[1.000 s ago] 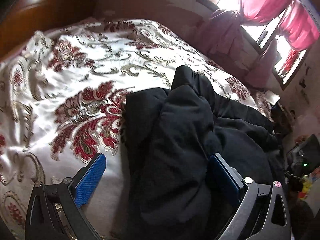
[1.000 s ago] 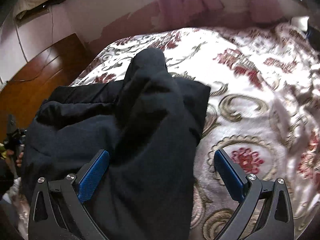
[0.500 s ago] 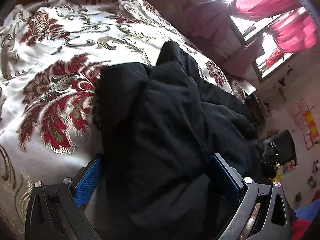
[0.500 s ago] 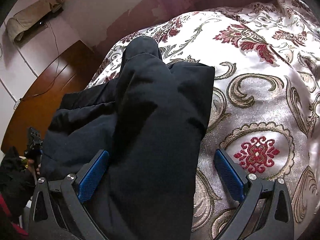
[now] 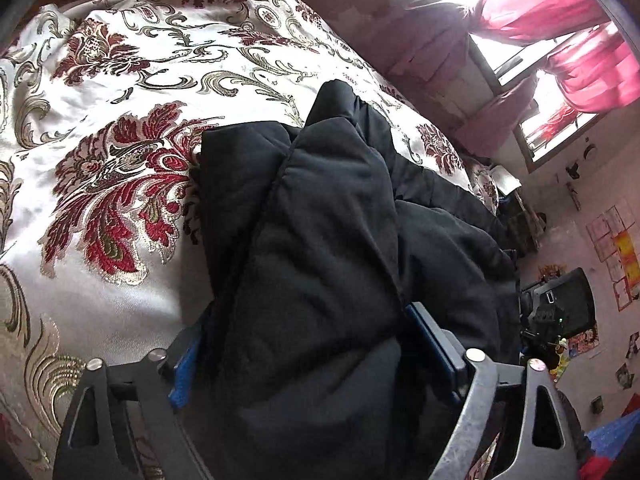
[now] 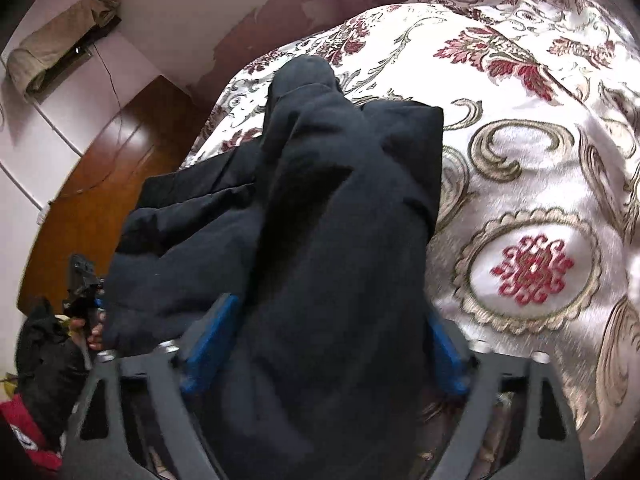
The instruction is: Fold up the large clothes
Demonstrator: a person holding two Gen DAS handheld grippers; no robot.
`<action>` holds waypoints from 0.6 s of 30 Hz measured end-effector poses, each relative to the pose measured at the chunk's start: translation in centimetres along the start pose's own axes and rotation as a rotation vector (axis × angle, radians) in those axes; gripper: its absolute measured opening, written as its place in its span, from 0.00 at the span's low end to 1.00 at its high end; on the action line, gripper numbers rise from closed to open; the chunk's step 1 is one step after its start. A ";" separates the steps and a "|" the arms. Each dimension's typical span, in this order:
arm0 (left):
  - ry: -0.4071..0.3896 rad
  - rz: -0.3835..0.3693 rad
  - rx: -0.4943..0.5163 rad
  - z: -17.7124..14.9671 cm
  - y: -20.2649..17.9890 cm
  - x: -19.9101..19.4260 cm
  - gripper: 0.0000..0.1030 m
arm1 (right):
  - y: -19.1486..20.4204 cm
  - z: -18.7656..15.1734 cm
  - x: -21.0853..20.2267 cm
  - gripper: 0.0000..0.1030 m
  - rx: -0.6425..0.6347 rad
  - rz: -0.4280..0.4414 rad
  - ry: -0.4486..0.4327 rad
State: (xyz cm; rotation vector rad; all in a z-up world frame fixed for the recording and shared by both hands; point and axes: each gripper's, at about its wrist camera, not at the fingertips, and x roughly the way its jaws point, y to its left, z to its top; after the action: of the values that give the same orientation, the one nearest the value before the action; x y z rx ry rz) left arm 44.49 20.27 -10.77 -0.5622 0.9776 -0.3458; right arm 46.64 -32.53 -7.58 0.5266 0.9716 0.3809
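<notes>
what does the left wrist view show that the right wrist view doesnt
Only the left wrist view: the sunlit window with pink curtains, and papers stuck on the wall.

Only the right wrist view: the wooden headboard, a beige bundle high on the wall, and the round red medallion on the bedspread.

Both: the black padded coat on the floral bedspread, bunched between the blue pads of the left gripper and right gripper, whose jaws have just been closing.
</notes>
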 end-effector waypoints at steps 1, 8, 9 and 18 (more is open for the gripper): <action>-0.002 0.004 -0.002 -0.1 -0.1 -0.2 0.77 | 0.0 -0.1 0.0 0.62 0.011 0.006 0.001; -0.010 -0.017 -0.072 -0.3 0.0 -1.5 0.45 | 0.7 -1.0 -0.5 0.30 0.066 0.030 -0.022; -0.012 -0.021 -0.077 -0.3 0.0 -1.7 0.42 | 0.9 -1.1 -0.6 0.28 0.058 0.029 -0.034; -0.085 -0.073 -0.045 -0.5 -2.7 -5.3 0.20 | 4.2 -1.4 -4.4 0.15 0.065 0.079 -0.123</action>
State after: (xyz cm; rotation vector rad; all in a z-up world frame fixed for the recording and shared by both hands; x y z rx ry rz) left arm 41.24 20.64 -5.77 -0.6497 0.8866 -0.3625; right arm 42.93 -31.11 -2.85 0.6416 0.8480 0.3840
